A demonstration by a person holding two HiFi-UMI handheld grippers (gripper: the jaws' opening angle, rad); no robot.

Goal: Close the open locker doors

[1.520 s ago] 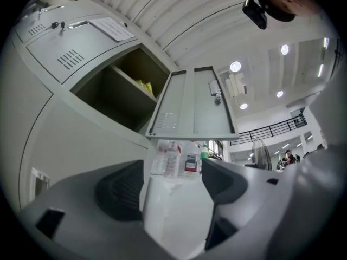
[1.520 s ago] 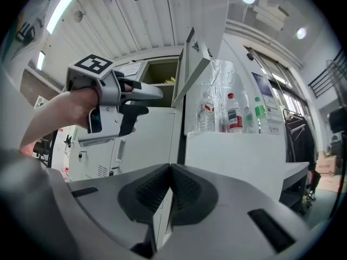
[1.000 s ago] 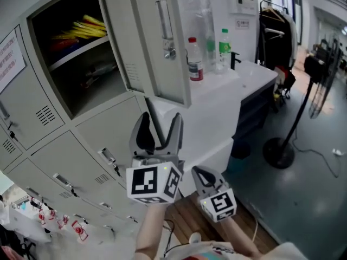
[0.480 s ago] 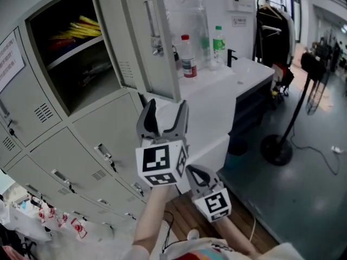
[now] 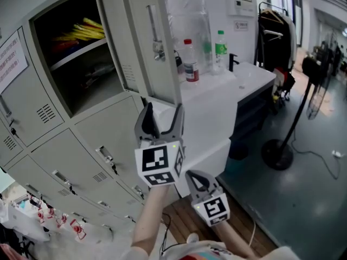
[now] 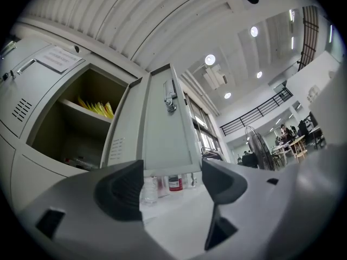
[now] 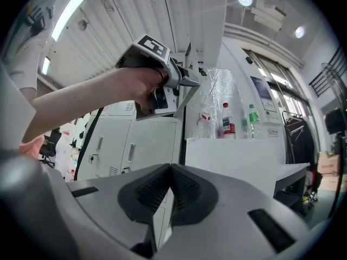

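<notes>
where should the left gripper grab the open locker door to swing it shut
Take the open locker door at its lower outer corner, below the latch, away from the hinge side. Come from below: the left gripper hangs open under that bottom edge, which shows between its jaws in the left gripper view, so it can likely rise and straddle the thin panel.

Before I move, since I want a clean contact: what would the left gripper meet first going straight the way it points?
Most likely the bottom edge of the open locker door, which lines up between the open jaws of the left gripper. Its distance is unclear.
</notes>
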